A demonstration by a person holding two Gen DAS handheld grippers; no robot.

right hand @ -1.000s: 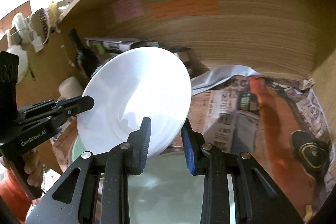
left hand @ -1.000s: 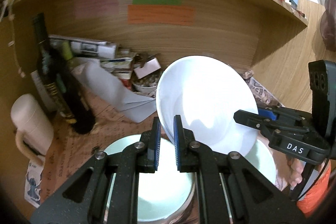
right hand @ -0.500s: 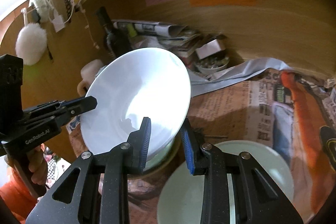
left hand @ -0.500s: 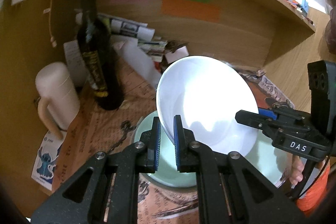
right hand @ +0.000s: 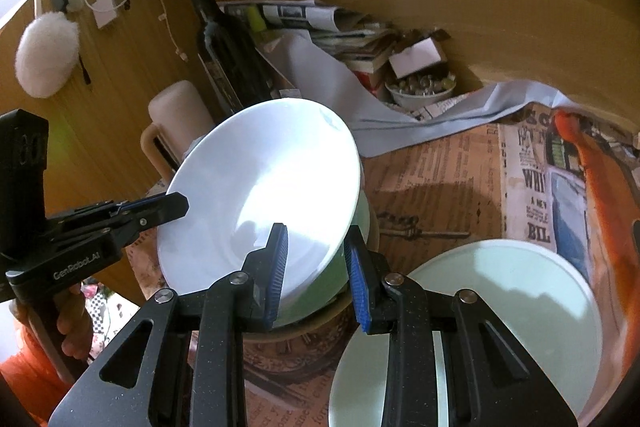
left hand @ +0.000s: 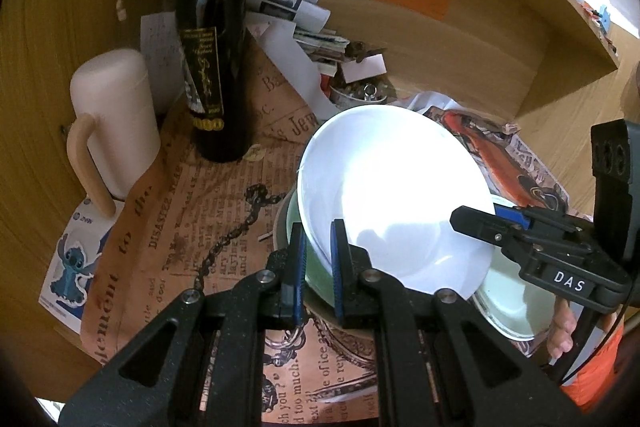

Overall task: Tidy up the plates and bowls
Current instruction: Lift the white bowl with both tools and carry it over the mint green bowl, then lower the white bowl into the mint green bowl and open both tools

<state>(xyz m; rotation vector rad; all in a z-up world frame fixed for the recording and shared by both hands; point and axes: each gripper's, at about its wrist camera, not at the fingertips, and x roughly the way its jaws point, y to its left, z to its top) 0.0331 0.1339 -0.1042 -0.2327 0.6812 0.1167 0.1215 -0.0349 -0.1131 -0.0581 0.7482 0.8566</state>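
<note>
A white bowl (left hand: pixel 396 195) is held tilted between both grippers, just above a green bowl (left hand: pixel 316 279) with a tan outer wall. My left gripper (left hand: pixel 318 259) is shut on the white bowl's near rim. My right gripper (right hand: pixel 316 259) is shut on its opposite rim (right hand: pixel 260 187). The right gripper also shows in the left wrist view (left hand: pixel 484 221), and the left gripper in the right wrist view (right hand: pixel 160 205). A pale green plate (right hand: pixel 500 311) lies flat to the right of the green bowl; it also shows in the left wrist view (left hand: pixel 508 303).
A dark wine bottle (left hand: pixel 214 67) and a cream jug (left hand: pixel 116 119) stand at the back left. Rolled newspapers (left hand: pixel 288 3) and a small bowl of bits (right hand: pixel 420 91) lie against the wooden back wall. Printed newspaper (left hand: pixel 192 227) covers the desk. A shelf overhangs.
Both grippers have carried the white bowl to the left, off the pale green plate, and it is now over the green bowl. Both grips have held.
</note>
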